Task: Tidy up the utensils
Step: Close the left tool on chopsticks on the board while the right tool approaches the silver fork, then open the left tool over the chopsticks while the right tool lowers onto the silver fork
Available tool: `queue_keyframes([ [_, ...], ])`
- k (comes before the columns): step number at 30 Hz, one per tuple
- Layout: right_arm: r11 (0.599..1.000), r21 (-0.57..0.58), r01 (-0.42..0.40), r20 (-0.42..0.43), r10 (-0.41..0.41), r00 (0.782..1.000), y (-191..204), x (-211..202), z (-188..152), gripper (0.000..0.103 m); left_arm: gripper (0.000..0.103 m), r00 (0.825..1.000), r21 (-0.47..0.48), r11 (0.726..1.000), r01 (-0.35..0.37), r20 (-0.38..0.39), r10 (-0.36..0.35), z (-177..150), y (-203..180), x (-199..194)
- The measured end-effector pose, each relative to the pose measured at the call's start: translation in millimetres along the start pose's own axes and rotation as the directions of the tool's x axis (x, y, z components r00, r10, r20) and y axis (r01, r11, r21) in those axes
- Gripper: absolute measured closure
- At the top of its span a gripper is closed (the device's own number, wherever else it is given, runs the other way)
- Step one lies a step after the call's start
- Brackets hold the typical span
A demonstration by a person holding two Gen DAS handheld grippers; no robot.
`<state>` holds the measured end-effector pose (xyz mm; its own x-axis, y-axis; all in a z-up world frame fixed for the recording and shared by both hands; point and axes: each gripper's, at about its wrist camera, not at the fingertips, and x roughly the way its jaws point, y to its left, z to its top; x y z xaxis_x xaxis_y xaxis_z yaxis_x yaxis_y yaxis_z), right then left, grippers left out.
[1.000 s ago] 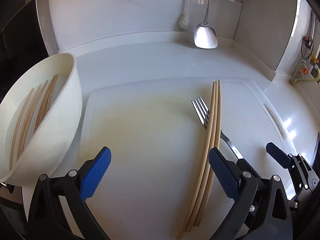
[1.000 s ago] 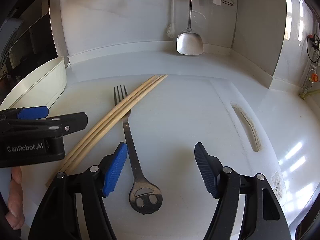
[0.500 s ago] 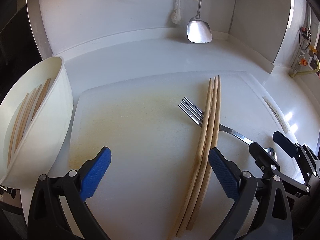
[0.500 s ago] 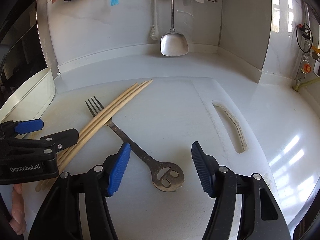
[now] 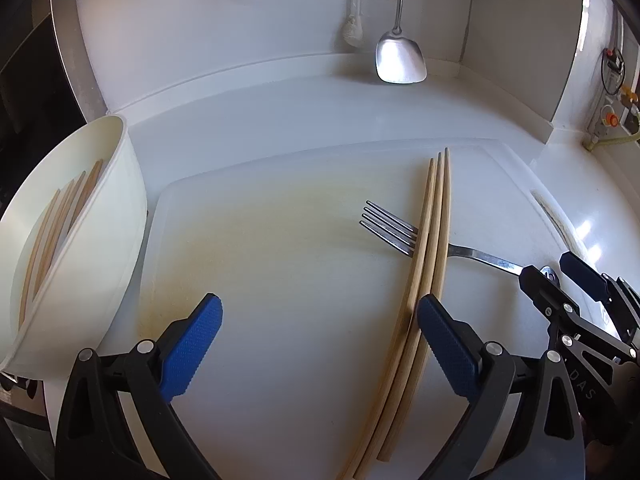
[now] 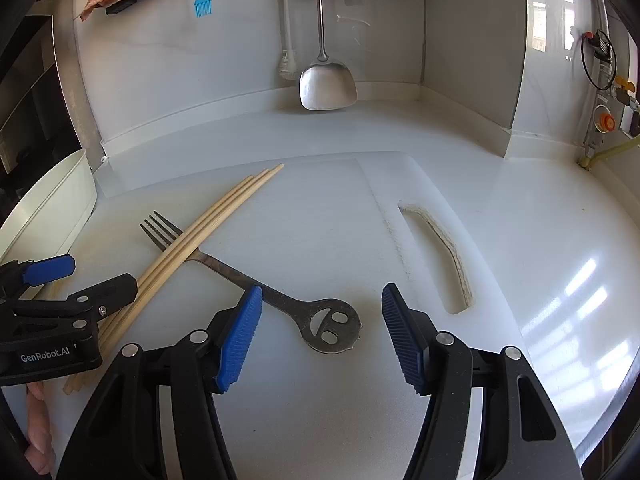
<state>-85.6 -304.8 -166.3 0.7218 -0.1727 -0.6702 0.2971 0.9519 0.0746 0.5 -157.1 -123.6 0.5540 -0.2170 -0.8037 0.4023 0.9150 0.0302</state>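
Observation:
Three wooden chopsticks (image 5: 430, 240) (image 6: 208, 224) lie together on a white cutting board (image 5: 280, 280) (image 6: 320, 208), across the neck of a metal fork (image 5: 390, 226) (image 6: 256, 280) with a smiley cut-out handle. My left gripper (image 5: 318, 346) is open; its right finger touches the chopsticks. My right gripper (image 6: 320, 332) is open, its jaws either side of the fork's handle end. A white bowl (image 5: 100, 248) (image 6: 60, 200) at the left holds several more chopsticks (image 5: 60, 220).
A metal spatula (image 5: 400, 60) (image 6: 328, 84) hangs on the back wall beside a white brush. The cutting board has a handle slot (image 6: 440, 252) on its right side. A gas valve and hose (image 6: 608, 120) sit at the far right.
The fork has turned, its handle swinging right under the chopsticks. My right gripper has moved so the handle end lies between its fingers. The left gripper has barely moved.

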Motion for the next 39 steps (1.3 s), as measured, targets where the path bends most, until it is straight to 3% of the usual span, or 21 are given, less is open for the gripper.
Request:
queue_keyframes([
  [13,0.999,-0.019,-0.031,-0.013,0.03,0.999,1.9,1.0,2.0,0.043,0.009,1.0,-0.033,0.999,-0.015,0.015,0.015,0.5,-3.3,3.8],
  [18,0.995,-0.087,-0.054,-0.015,0.053,0.998,10.7,1.2,5.1,0.043,0.031,0.999,-0.022,0.999,0.03,0.019,-0.029,-4.0,-10.9,0.3],
  [19,0.993,-0.104,-0.062,-0.018,0.06,0.998,12.5,1.7,6.3,0.043,0.04,0.999,-0.013,0.999,0.035,0.005,-0.035,-5.4,-13.5,2.1],
  [20,0.99,-0.117,-0.073,-0.023,0.071,0.997,13.8,2.8,7.6,0.043,0.043,1.0,0.004,1.0,0.005,0.022,-0.005,-6.9,-16.7,0.1],
  [24,0.98,-0.167,-0.11,-0.05,0.103,0.993,18.7,9.1,12.5,0.043,0.056,1.0,-0.022,1.0,0.012,0.02,-0.012,-6.8,-15.0,-1.9],
  [28,0.964,-0.216,-0.153,-0.077,0.14,0.987,25.6,16.2,16.8,0.043,0.08,1.0,-0.057,0.998,-0.003,0.024,0.005,-6.5,-10.2,-2.9],
  [30,0.954,-0.243,-0.177,-0.086,0.161,0.983,31.0,18.3,18.9,0.043,0.084,1.0,-0.067,0.998,-0.006,0.021,0.008,-7.0,-9.0,-3.1],
  [32,0.944,-0.268,-0.195,-0.089,0.178,0.98,34.3,19.6,20.3,0.054,0.094,1.0,-0.079,0.997,-0.01,0.017,0.012,-7.2,-7.8,-2.8],
  [35,0.93,-0.299,-0.214,-0.095,0.195,0.976,40.3,18.8,20.8,0.076,0.095,1.0,-0.111,0.994,0.005,0.011,-0.004,-6.9,-4.3,-2.4],
  [39,0.928,-0.307,-0.213,-0.088,0.195,0.977,40.9,16.5,18.9,0.08,0.095,1.0,-0.131,0.991,0.001,0.009,0.0,-8.7,-3.1,-3.2],
])
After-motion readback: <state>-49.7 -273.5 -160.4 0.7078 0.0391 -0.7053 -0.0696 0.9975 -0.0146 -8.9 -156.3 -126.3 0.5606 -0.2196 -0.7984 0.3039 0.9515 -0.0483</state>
